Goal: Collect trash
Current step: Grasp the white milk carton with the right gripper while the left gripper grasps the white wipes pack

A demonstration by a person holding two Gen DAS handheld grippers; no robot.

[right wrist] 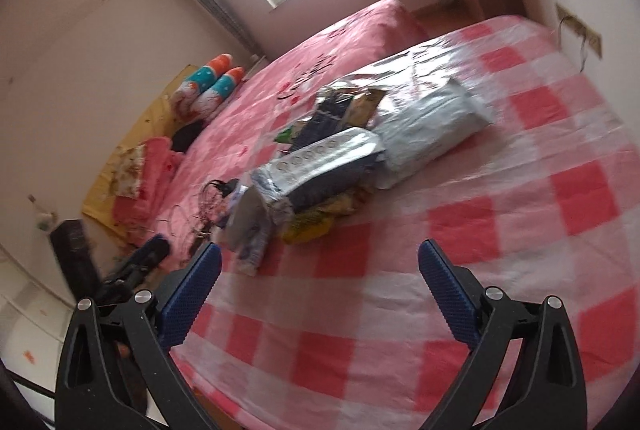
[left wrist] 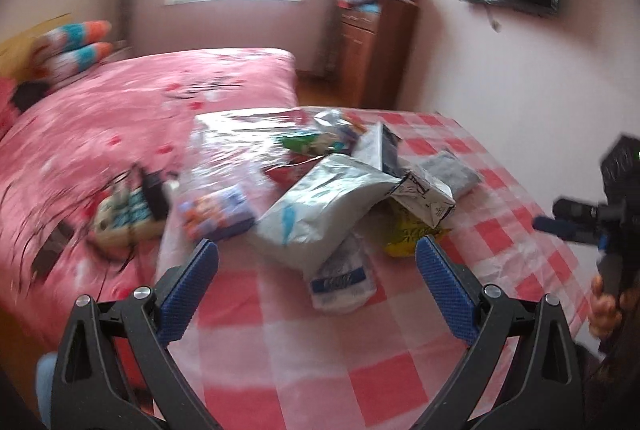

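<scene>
Trash pile (left wrist: 340, 190) sits in the middle of the checkered table (left wrist: 304, 370), a bit toward the bed (left wrist: 120, 118) side. Mostly empty snack bags and wrappers heaped on each other, some lying on a clear plastic sheet (left wrist: 240, 134).

The big silver bag (left wrist: 320, 206) is the main thing in the left camera. Its long axis runs diagonally, one end toward the camera's lower left, the other up and right into the heap. A smaller white wrapper (left wrist: 340, 278) with a blue label pokes out from under it, pointing toward the left gripper (left wrist: 318, 270). A yellow bag (left wrist: 404, 234) is tucked under the right side of the pile.

From the right camera the pile (right wrist: 332, 166) stretches diagonally too, with a grey bag (right wrist: 432, 126) at the far end, long axis running up and right.

Left gripper is spread wide, nothing in it, hovering just short of the white wrapper. Right gripper (right wrist: 320, 266) is wide too, empty, over bare cloth (right wrist: 480, 230) near the pile's close end. Pretty blurry overall, so can't read any labels.
</scene>
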